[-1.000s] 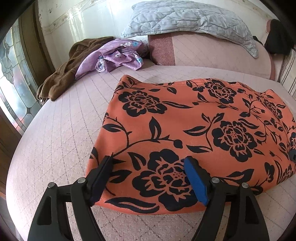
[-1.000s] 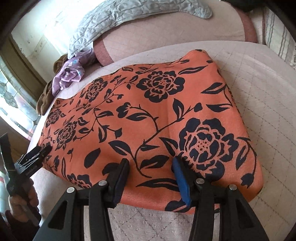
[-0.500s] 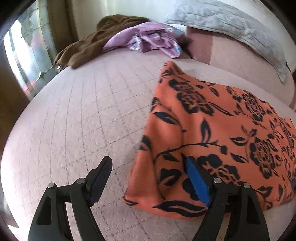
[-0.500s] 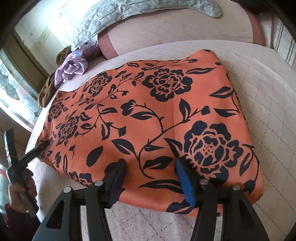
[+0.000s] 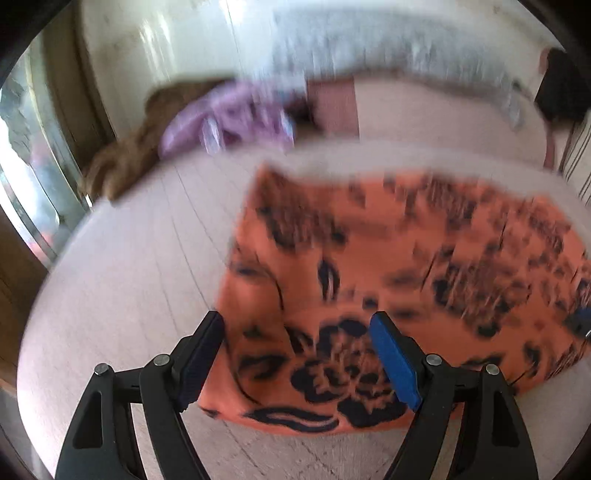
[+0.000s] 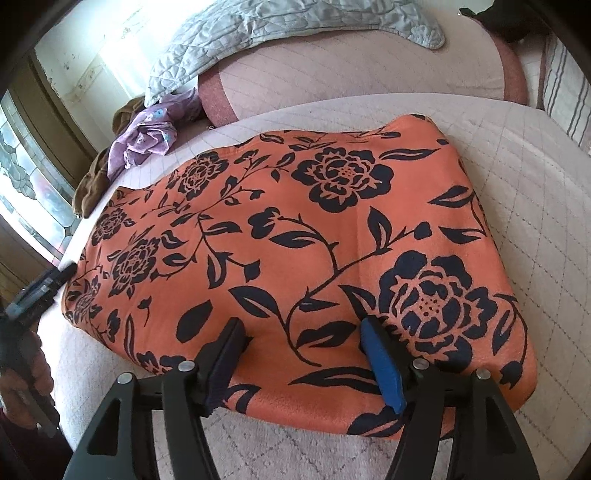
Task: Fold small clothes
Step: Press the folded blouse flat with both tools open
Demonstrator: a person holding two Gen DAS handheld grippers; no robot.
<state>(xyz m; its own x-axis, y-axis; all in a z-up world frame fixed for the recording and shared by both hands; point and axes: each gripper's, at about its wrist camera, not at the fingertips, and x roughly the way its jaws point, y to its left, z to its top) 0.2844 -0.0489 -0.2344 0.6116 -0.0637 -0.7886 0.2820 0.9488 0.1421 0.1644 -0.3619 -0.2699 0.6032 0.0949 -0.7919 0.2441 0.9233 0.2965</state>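
Note:
An orange garment with black flowers [image 6: 295, 236] lies folded flat on the pink quilted bed [image 6: 535, 192]. My right gripper [image 6: 303, 339] is open, its jaws straddling the garment's near edge toward its right end. My left gripper [image 5: 295, 332] is open over the garment's [image 5: 369, 277] near left corner; this view is motion-blurred. The left gripper also shows at the far left of the right wrist view [image 6: 44, 284], beside the garment's left end.
A purple garment [image 6: 147, 136] and a brown one [image 6: 96, 181] lie heaped at the bed's far left corner. A grey quilted pillow [image 6: 277, 26] rests on a pink bolster [image 6: 369, 74] at the head. A stained-glass window [image 6: 26, 177] stands at left.
My left gripper swung left off the garment, then back over its near left corner. My right gripper stayed open at the near edge, shifting only slightly.

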